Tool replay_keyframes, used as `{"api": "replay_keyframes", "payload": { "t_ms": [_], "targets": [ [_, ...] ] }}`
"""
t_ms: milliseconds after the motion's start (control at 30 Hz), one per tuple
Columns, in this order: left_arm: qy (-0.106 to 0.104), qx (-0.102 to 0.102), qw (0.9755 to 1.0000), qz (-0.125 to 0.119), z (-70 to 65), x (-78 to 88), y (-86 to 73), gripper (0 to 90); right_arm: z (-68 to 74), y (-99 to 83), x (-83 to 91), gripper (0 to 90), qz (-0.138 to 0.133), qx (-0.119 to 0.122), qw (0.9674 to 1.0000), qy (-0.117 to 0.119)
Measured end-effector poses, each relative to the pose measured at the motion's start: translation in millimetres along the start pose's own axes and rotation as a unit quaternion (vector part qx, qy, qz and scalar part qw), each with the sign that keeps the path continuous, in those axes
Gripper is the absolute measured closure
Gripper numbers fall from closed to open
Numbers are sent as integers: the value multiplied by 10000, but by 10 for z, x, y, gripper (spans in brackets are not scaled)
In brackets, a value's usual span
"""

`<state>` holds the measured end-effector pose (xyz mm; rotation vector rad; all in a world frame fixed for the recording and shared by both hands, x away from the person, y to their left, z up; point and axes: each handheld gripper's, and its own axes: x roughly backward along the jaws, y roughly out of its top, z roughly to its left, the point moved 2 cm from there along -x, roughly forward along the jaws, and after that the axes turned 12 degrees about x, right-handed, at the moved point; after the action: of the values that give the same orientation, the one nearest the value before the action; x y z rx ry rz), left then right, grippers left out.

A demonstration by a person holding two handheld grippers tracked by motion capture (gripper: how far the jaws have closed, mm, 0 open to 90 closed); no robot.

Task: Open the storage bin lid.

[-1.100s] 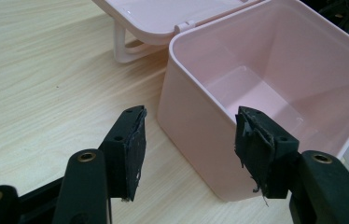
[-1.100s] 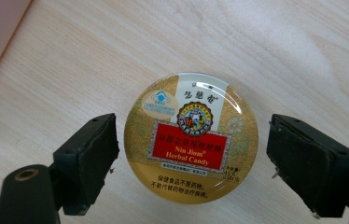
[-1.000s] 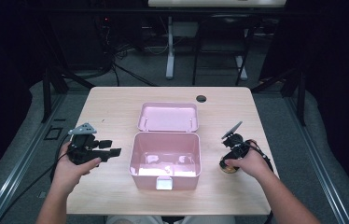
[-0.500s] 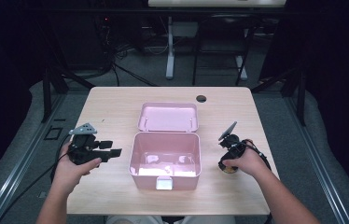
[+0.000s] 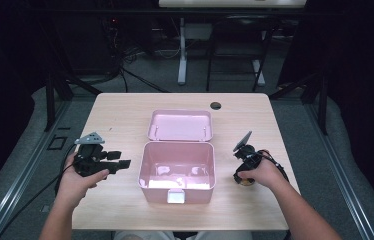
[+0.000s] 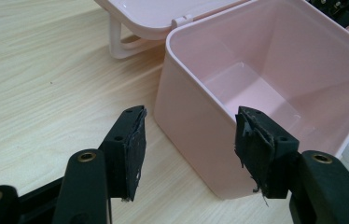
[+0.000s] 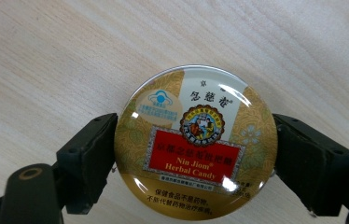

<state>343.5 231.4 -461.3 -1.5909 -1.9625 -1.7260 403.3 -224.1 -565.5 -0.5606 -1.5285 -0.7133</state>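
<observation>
A pink plastic box (image 5: 145,165) stands open at mid-table, its lid (image 5: 180,125) folded back flat behind it. A round gold and red herbal candy tin (image 7: 193,140) lies on the wood right of the box, partly under the right hand (image 5: 246,182). My right gripper (image 7: 195,154) points down at it, its jaws pressed against the tin's two sides. My left gripper (image 5: 125,164) hovers left of the box, open and holding nothing. In the left gripper view its fingers (image 6: 133,149) frame the box's near corner (image 6: 182,93).
A white latch (image 5: 176,196) sits on the box's front wall. A small dark round hole (image 5: 215,105) marks the table's far side. Bare wood (image 5: 115,120) lies left of and behind the box. Table legs and cables stand on the floor beyond.
The right hand has shifted slightly left and tipped its gripper lower over the tin. The left gripper and the box have stayed put.
</observation>
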Motion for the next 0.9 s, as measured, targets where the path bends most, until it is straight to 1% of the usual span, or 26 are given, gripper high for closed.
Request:
{"api": "replay_keyframes", "payload": {
  "t_ms": [67, 100, 133, 167, 200, 233, 367, 600, 733, 767, 833, 867, 900],
  "targets": [
    [4, -13, 10000, -1, 0, -6, -1, 434, -1, 2, -10, 180, 0, 28, 10000, -8],
    [4, -2, 10000, 2, -3, -9, -2, 434, 2, 2, -14, 183, 47, 11, 10000, 8],
    [-5, -6, 10000, 1, -4, -12, -3, 434, 5, 2, -27, 187, 15, -12, 10000, 5],
    [1, -10, 10000, 5, -5, -14, -3, 434, -6, 4, -27, 187, 55, 69, 10000, -15],
    [3, -25, 10000, 7, -5, -15, -2, 434, 5, 3, -35, 187, 35, -22, 10000, 0],
    [3, -24, 10000, 6, -6, -16, -2, 434, 6, 5, -45, 188, -12, -30, 10000, -11],
    [5, -24, 10000, 6, -5, -16, -2, 434, 2, 6, -59, 188, -10, 25, 10000, -26],
    [11, -26, 10000, 18, -6, -18, -2, 434, 10, 7, -71, 190, -2, -42, 10000, -11],
    [4, -25, 10000, 9, -10, -19, -3, 434, 8, 5, -76, 191, 1, 16, 10000, -42],
    [-1, -22, 10000, 7, -11, -19, -3, 434, 5, 5, -69, 191, 57, 51, 10000, -52],
    [-2, -25, 10000, 6, -10, -18, -2, 434, 7, 3, -68, 191, 71, 72, 9999, -62],
    [0, -24, 10000, 5, -10, -19, -2, 434, 5, 3, -72, 191, 45, 103, 9999, -70],
    [-2, -24, 10000, 8, -10, -19, -3, 434, 10, 3, -71, 191, 55, 64, 9999, -68]
  ]
}}
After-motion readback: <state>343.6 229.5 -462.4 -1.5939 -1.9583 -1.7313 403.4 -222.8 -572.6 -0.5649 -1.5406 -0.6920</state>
